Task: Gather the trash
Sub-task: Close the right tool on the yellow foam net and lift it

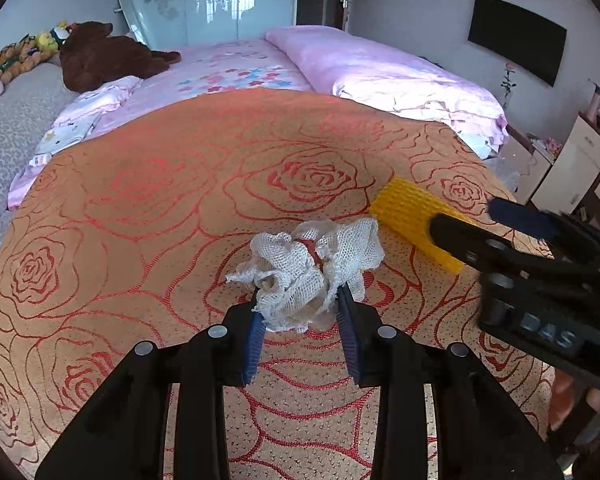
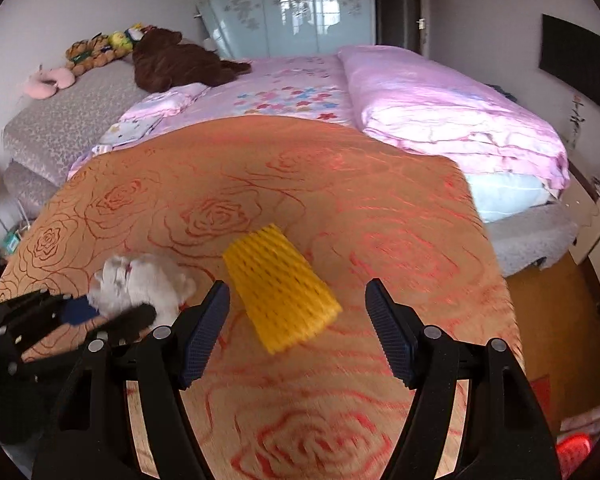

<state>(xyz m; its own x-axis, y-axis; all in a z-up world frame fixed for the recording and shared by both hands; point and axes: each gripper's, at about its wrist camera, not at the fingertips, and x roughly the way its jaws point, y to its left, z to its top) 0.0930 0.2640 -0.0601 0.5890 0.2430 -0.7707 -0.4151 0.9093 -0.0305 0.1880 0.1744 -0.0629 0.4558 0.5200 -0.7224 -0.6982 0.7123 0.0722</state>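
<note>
A: How far along is the trash collecting?

B: Barely begun, I'd judge. The left hand-held gripper [image 1: 300, 316] has its blue pads pinched on the crumpled white gauze-like mesh wad [image 1: 308, 272], which sits on the tabletop [image 1: 140, 208] under an orange cloth patterned with red roses. No bin shows clearly in either view, so nothing looks deposited yet.

A: And the other one?

B: The right hand-held gripper [image 2: 298, 328] stands wide apart with nothing between its pads. It hovers just short of the yellow ribbed foam netting sleeve [image 2: 280, 292], which lies flat on the cloth, just beside the white wad and untouched.

A: So the count?

B: Two pieces of trash: one white wad, one yellow sleeve. Two grippers, one gripping and one empty. Left to do, by my reading: close on the sleeve, lift both, and carry them off.
</note>
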